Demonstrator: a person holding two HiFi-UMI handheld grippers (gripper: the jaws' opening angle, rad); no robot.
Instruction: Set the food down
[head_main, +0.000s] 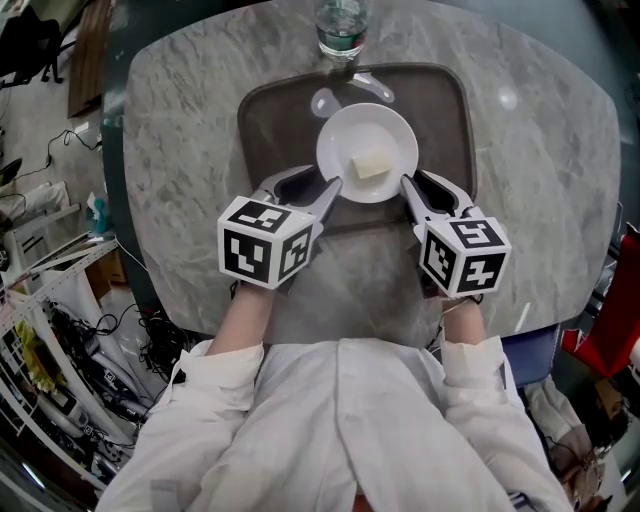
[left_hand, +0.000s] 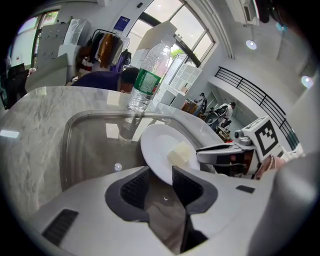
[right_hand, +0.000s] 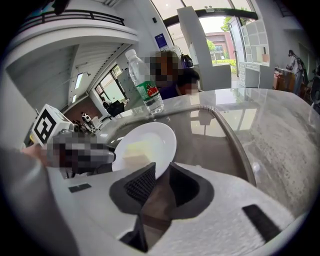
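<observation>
Head view: a white plate (head_main: 367, 150) carrying a pale yellow food block (head_main: 370, 165) lies at frame centre over a brown tray (head_main: 265, 120) on a marble table (head_main: 170, 110). A water bottle (head_main: 343, 25) stands at the top edge. The left gripper (head_main: 328, 195) and right gripper (head_main: 408, 190) meet the plate's lower rim from either side.

Left gripper view: the jaws are drawn narrow and pinch the plate's near rim at centre frame.

Right gripper view: these jaws too are closed onto the rim. The plate may be touching the tray, but that is unclear.
</observation>
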